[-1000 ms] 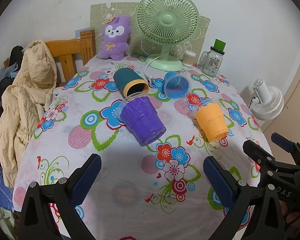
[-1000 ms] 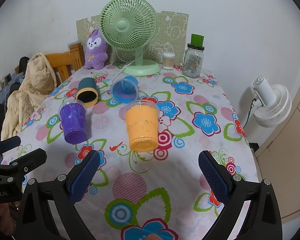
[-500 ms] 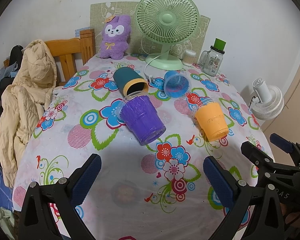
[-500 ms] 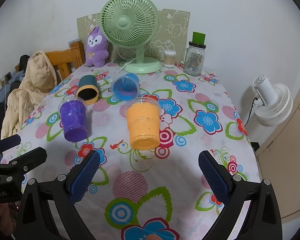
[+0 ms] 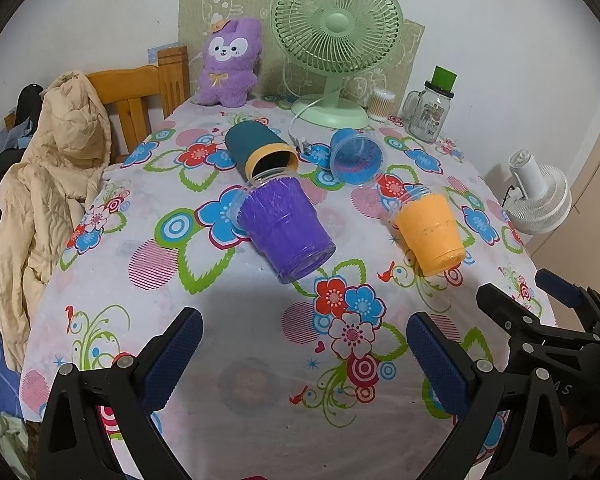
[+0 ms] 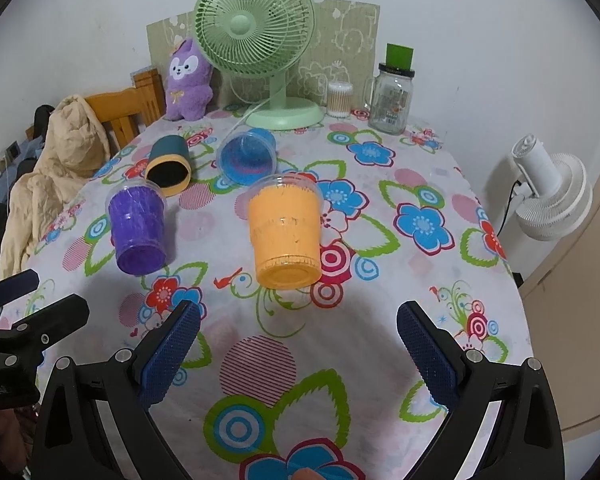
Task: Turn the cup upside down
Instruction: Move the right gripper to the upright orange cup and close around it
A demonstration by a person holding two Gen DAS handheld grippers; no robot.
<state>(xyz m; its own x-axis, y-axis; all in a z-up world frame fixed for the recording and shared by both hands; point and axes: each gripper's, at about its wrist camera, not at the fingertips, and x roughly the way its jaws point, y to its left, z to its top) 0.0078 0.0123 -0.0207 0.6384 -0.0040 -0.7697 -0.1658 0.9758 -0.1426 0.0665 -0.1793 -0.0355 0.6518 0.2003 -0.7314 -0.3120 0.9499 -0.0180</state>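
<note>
Here, on a flowered surface (image 6: 380, 360), four cups lie on their sides and both of your tools hang short of them:

Right hand-held gripper (image 6: 298, 354): spread wide, blue pads apart, nothing between them; it hangs over the near edge of the surface.

Left hand-held gripper (image 5: 302, 354): likewise wide open and empty, near the front edge, to the left of the other.

Orange cup (image 6: 284, 232): straight ahead of your right tool, a little farther in; on its side, base toward you, clear rim pointing to the far end.

Long axis: runs near to far, roughly in line with the right tool's fingers, so the jaws as they stand would close across its width.

Purple cup (image 5: 286, 232): ahead of your left tool, also on its side, base near, leaning toward the right.

Teal cup (image 5: 260, 152) and blue cup (image 5: 356, 156): farther back, mouths facing you, well apart from either tool.

Nearer hand: the right one for the orange cup, by my reading; the left for the purple.

Coming move, as a judgement: go forward, close on the cup's flanks, then tip it until the rim rests down.

Far end: a green fan (image 6: 256, 24).
</note>
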